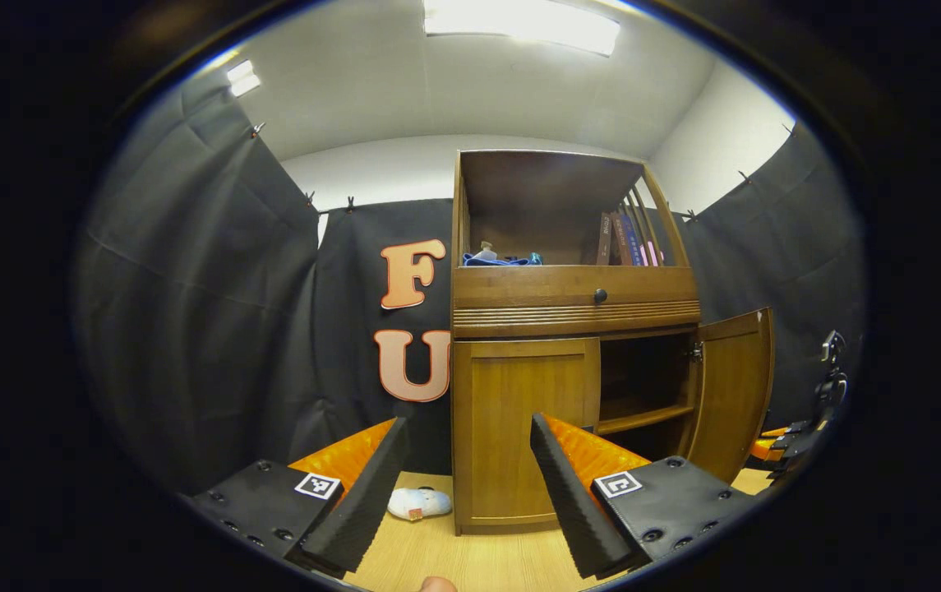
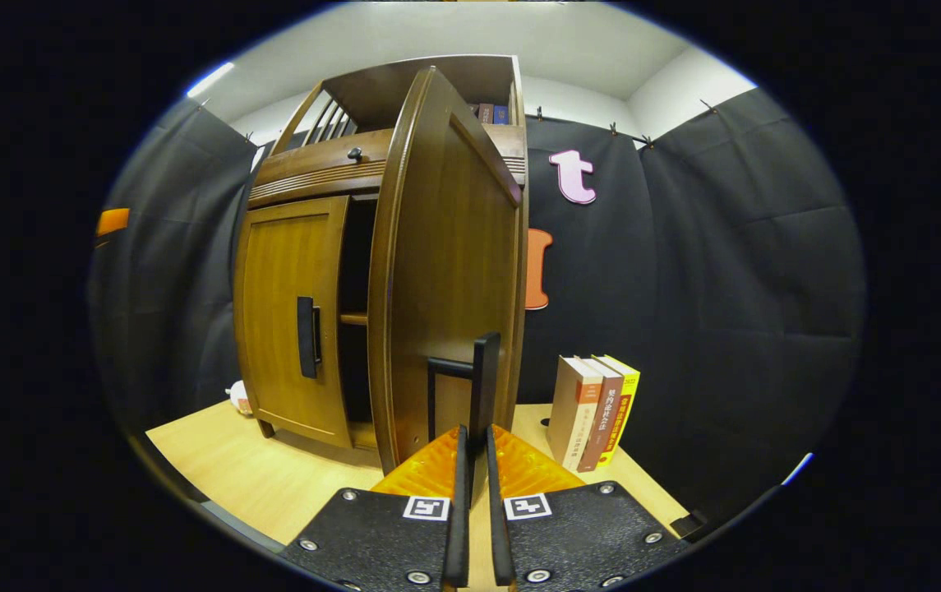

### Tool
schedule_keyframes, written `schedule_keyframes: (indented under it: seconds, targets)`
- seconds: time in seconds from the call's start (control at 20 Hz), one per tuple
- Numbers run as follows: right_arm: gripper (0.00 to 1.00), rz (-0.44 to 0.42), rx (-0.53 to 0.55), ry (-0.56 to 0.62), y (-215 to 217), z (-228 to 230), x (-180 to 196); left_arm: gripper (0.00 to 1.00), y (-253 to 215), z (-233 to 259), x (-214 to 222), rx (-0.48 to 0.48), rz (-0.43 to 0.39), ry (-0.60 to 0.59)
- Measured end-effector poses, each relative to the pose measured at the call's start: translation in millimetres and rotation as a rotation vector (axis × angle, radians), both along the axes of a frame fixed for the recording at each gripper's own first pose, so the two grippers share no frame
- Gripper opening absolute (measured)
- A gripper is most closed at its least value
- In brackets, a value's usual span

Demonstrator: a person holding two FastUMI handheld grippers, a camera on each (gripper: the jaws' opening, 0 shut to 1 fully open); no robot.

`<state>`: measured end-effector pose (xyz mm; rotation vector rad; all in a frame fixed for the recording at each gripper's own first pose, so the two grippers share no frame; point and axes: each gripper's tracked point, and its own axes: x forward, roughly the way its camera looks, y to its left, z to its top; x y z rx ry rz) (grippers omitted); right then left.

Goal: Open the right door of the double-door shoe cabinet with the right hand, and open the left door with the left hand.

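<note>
Right door [image 2: 445, 271] swung open, the right gripper [image 2: 474, 444] with fingers clamped on its handle [image 2: 484, 386], while the left gripper [image 1: 466, 477] hangs before the closed left door [image 1: 523, 427], fingers wide apart, cabinet [image 1: 573, 300] on the table [image 1: 470, 559].

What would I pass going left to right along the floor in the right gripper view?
Small white thing → shut left door → open right door with its handle in the right gripper → three standing books.
</note>
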<state>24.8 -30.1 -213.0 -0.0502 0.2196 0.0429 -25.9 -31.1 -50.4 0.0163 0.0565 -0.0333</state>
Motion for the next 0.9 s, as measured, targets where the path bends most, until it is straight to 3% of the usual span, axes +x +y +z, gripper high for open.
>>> schedule_keyframes:
  seconds: [0.45, 0.5, 0.55, 0.75, 0.8, 0.85, 0.9]
  targets:
    - [0.1, -0.062, -0.003, -0.034, -62, 10, -8, 0.96, -21, -9, 10, 0.005, -0.017, 0.012]
    - [0.16, -0.072, 0.01, -0.037, -71, 11, -8, 0.96, -24, -9, 12, 0.0, -0.02, 0.011]
    - [0.06, -0.075, 0.024, -0.033, -77, 10, -9, 0.96, -27, -10, 14, -0.013, -0.024, 0.012]
    - [0.04, -0.083, 0.02, -0.039, -99, 11, -13, 0.96, -45, -18, 24, -0.033, -0.044, 0.025]
    - [0.16, -0.094, 0.013, -0.043, -106, 12, -17, 0.94, -49, -20, 26, -0.029, -0.041, 0.023]
    - [0.05, -0.104, 0.009, -0.05, -113, 16, -22, 0.94, -52, -21, 29, -0.027, -0.039, 0.02]
    - [0.04, -0.094, 0.023, -0.057, -115, 19, -26, 0.94, -58, -24, 33, -0.03, -0.04, 0.019]
